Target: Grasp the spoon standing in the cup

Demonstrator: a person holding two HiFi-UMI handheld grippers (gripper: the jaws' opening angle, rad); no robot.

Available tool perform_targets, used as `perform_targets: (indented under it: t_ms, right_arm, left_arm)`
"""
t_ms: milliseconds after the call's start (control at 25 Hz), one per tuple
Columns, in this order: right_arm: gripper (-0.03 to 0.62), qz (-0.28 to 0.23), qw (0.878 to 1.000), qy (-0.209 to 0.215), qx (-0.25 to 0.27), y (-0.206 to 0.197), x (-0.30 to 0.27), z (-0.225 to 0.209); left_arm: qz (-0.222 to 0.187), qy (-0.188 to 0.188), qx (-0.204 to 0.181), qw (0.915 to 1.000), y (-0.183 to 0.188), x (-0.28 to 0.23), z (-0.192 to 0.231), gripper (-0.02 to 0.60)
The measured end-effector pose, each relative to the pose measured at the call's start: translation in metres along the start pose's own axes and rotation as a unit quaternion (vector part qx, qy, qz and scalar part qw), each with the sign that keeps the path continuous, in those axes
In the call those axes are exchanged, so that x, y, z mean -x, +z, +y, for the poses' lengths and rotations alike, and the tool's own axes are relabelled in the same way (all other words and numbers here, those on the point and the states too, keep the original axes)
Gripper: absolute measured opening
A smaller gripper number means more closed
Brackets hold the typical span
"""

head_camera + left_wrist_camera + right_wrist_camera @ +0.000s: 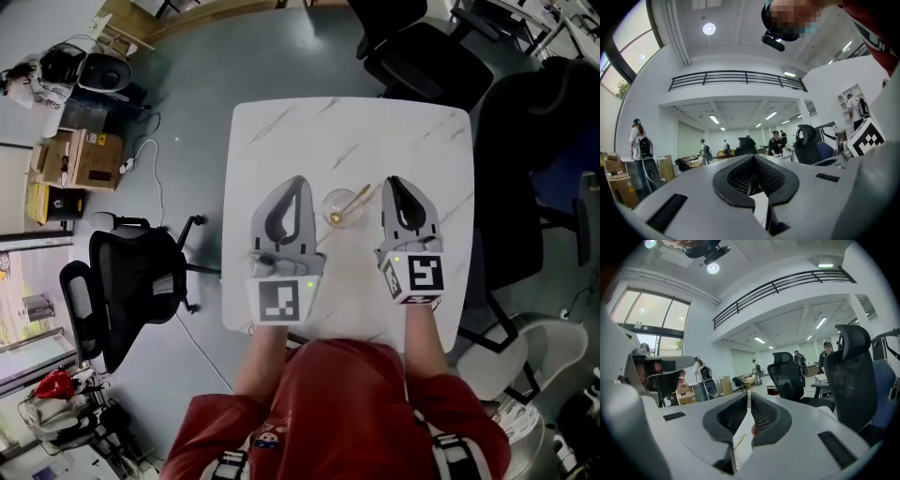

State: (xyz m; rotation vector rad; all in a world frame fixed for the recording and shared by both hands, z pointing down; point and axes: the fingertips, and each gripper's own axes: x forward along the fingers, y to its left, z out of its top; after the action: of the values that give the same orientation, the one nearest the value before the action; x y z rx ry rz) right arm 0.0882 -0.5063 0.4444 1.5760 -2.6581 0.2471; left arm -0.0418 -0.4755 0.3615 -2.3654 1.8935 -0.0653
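- Since the jaws of my right gripper [748, 396] stand pressed all but together with nothing between them, they must part before any grasp; the left gripper [753, 158] is likewise clenched and empty.
- Key relation, head view: the cup [340, 208] stands between the two grippers, at about 8 o'clock from the right tips and about 4 o'clock from the left tips, apart from both.
- Spoon [352, 202]: its bowl sits low in the cup, and its long axis leans from roughly 8 o'clock up to 2 o'clock, so the handle tilts out over the rim toward my right side.
- Judgement: the right gripper is nearer the handle end and is the natural one to take it, with the jaws opened, then swung toward 9 o'clock across the handle.
- Pose: both grippers lie low over the white table [281, 131], side by side, jaws pointing to 12 o'clock, marker cubes and forearms trailing toward 6 o'clock.
- Neither gripper touches cup or spoon.
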Motion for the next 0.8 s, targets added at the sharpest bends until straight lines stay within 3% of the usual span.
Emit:
perform_targets:
  t_ms: [600,800]
  right_arm:
    - [0.018,0.058,0.998,0.016,-0.029,-0.058,-0.019,0.007]
    - [0.055,0.073,0.996,0.024,-0.043,-0.071,-0.024,0.007]
  left_arm:
    - [0.031,0.001,-0.001,0.9995,-0.027,-0.008,0.002,0.009]
    - [0.040,-0.002,-0.005,0.9992,-0.032,-0.010,-0.001,0.009]
